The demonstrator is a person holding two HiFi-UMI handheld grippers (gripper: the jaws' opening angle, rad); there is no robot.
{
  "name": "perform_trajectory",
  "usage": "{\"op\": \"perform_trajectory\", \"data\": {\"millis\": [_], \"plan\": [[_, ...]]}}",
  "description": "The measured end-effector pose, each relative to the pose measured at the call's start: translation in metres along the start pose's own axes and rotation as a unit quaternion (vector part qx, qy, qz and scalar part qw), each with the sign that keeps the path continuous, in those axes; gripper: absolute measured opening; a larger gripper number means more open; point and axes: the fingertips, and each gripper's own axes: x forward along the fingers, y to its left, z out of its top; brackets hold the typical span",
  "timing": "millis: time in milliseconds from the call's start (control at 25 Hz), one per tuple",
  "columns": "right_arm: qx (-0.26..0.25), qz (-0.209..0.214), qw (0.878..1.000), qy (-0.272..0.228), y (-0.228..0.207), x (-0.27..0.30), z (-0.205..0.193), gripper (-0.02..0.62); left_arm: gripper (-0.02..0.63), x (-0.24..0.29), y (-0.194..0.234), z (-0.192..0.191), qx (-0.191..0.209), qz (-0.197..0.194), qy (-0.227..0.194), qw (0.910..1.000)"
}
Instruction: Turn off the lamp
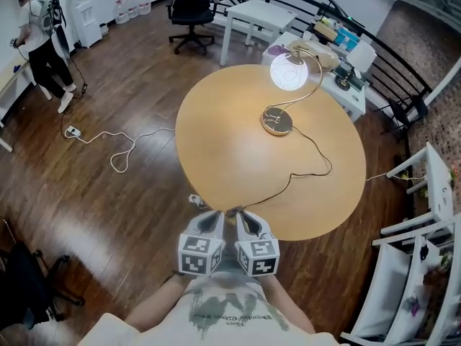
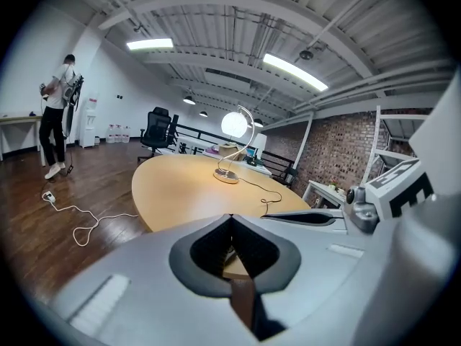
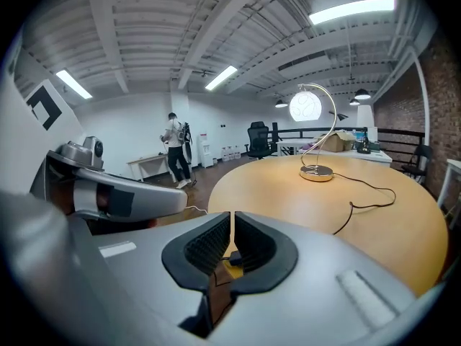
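I am holding the left tool and right tool clenched empty at the table edge, lamp glowing well apart, its cord trailing toward me

Smooth matt wooden table, glossy dark wood floor, shiny gold metal lamp base

Right tongs near, low centre; jaws pressed together, nothing between. Left tongs just beside, at left. Round wooden desk ahead. Lamp far on desk, right of centre: globe lit, thin curved stem, round gold base. Dark cord trails from base across desk toward near right. Far left: person standing. Black office chair beyond desk's far edge.
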Motion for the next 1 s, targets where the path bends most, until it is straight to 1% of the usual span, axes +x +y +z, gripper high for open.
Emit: {"op": "perform_trajectory", "data": {"millis": [200,440,600,840,1000], "plan": [[-0.004,0.001,1.000,0.023,-0.010,0.022,-0.008,0.012,0.000,0.019,0.010,-0.003,-0.008,0.000,0.016,0.9998],[0.001,-0.005,0.998,0.061,-0.023,0.040,-0.032,0.012,0.000,0.032,0.012,-0.014,-0.019,-0.004,0.039,0.9991],[0.003,-0.005,0.997,0.078,-0.027,0.050,-0.043,0.012,0.000,0.036,0.018,-0.017,-0.023,-0.003,0.049,0.9986],[-0.014,-0.004,0.994,0.104,-0.029,0.060,-0.058,0.020,0.000,0.042,0.026,-0.019,-0.026,0.001,0.055,0.9981],[-0.024,-0.011,0.993,0.113,-0.033,0.067,-0.060,0.029,0.000,0.045,0.031,-0.020,-0.026,0.004,0.061,0.9978]]}}
